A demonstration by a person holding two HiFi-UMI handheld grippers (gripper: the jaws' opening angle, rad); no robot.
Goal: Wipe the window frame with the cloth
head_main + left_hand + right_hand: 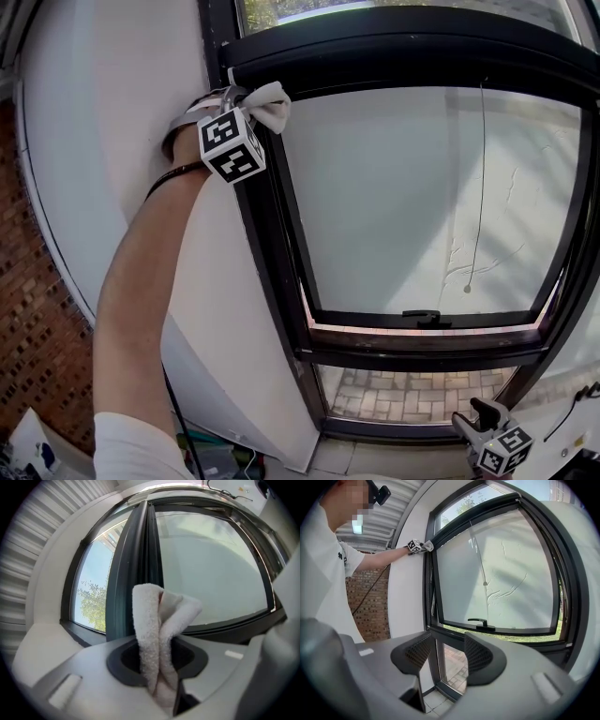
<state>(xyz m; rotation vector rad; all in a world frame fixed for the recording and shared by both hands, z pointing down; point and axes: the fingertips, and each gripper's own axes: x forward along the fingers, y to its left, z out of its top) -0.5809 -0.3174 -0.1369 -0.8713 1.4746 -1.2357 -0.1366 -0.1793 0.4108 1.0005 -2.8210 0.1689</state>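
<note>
Clamped tight in the left hand-held gripper point(157, 660): the white cloth point(158, 616), folded end sticking out past the jaws, up against the dark window frame point(129, 569) just ahead. Hanging low with the right hand-held gripper point(449, 656): released, nothing between the jaws.

L tongs point(246, 97), arm stretched up, pinch white cloth point(269, 105) at upper-left corner of dark window frame point(272, 234). R tongs point(476, 417) low at btm right, well apart. Handle point(422, 319) on sash's lower rail. Brick wall point(37, 309) at left.
</note>
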